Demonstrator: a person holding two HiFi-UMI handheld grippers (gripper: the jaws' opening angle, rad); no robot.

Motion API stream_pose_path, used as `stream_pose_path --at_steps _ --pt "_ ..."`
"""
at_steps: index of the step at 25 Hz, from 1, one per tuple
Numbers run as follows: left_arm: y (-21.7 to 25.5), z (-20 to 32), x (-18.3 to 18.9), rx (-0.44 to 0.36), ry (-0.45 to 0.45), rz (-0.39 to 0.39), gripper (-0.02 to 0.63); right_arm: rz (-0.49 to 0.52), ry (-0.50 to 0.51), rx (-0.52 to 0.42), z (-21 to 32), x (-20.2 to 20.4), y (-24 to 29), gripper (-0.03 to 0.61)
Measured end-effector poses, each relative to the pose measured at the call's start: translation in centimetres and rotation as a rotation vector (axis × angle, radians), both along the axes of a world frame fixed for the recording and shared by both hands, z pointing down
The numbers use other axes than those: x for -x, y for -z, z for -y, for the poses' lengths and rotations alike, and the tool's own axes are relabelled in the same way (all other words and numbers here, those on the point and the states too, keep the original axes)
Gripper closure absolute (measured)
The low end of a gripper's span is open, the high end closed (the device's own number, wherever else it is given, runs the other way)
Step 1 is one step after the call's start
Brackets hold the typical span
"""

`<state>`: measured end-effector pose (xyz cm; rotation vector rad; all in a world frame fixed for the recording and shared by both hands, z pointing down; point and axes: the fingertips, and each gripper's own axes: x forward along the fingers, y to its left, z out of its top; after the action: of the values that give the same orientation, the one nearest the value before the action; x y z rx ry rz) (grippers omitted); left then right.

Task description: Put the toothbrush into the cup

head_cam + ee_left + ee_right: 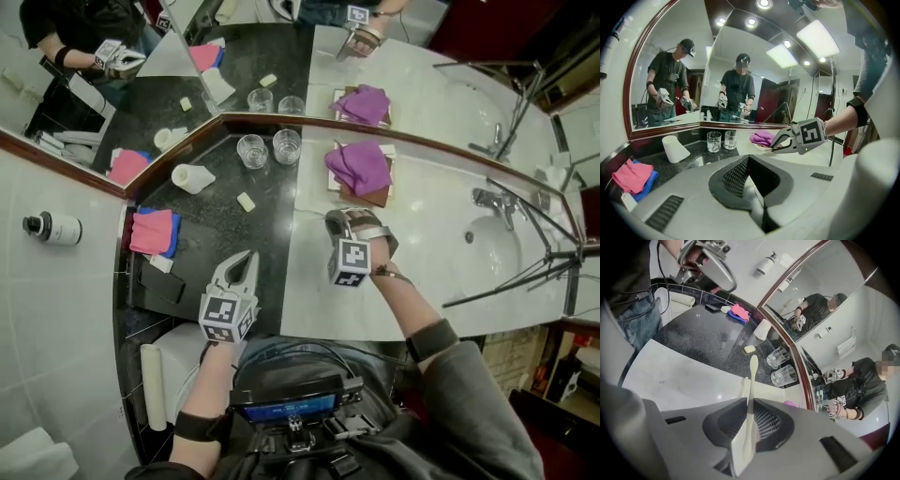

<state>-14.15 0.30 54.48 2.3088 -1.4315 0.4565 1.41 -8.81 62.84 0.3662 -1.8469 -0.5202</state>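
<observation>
A cream toothbrush [751, 380] stands pinched between the jaws of my right gripper [748, 405], its head sticking out past the tips toward two glass cups [780, 365]. In the head view that right gripper [340, 221] hovers over the white counter, in front of a purple cloth [359, 167]. The two glass cups [269, 148] stand by the mirror on the black counter. My left gripper [247, 260] is shut with nothing in it, low over the black counter's front. In the left gripper view its jaws [751, 185] meet, and the right gripper [777, 146] shows ahead.
A white cup [192, 178] lies on its side near a small soap bar [246, 202]. A pink cloth on a blue one [153, 232] lies at the left. The sink [494, 251] and faucet [491, 199] are at the right. A bottle [54, 228] hangs on the wall.
</observation>
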Motion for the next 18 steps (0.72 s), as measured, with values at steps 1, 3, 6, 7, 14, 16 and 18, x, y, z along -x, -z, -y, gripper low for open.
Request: stream_pose_path --at_steps 1,3,6,7,14,16,18 --pt "0.2 0.0 -0.2 -0.006 -0.006 0.001 0.609 0.019 -0.012 -0.015 0.0 -0.2 1.0 0.520" --pt "0.8 0.2 -0.7 -0.022 -0.020 0.002 0.609 0.075 -0.049 -0.039 0.0 -0.5 3.1 0.520" --pt "1.7 0.7 -1.3 -0.049 -0.040 0.002 0.609 0.170 -0.125 -0.072 0.2 -1.4 6.3 0.518" --pt "2.1 0.8 -1.5 -0.056 -0.047 0.003 0.609 0.199 -0.151 -0.075 0.2 -1.8 7.2 0.518" --pt "4.1 1.6 -2.7 -0.107 -0.085 0.015 0.609 0.463 -0.340 -0.050 -1.1 -4.7 11.8 0.514" --pt "4.5 1.6 -2.9 -0.116 -0.090 0.017 0.609 0.570 -0.393 -0.025 -1.8 -5.4 12.9 0.515" --pt "4.8 1.6 -3.1 -0.124 -0.091 0.017 0.609 0.694 -0.447 0.012 -2.5 -6.1 14.4 0.515"
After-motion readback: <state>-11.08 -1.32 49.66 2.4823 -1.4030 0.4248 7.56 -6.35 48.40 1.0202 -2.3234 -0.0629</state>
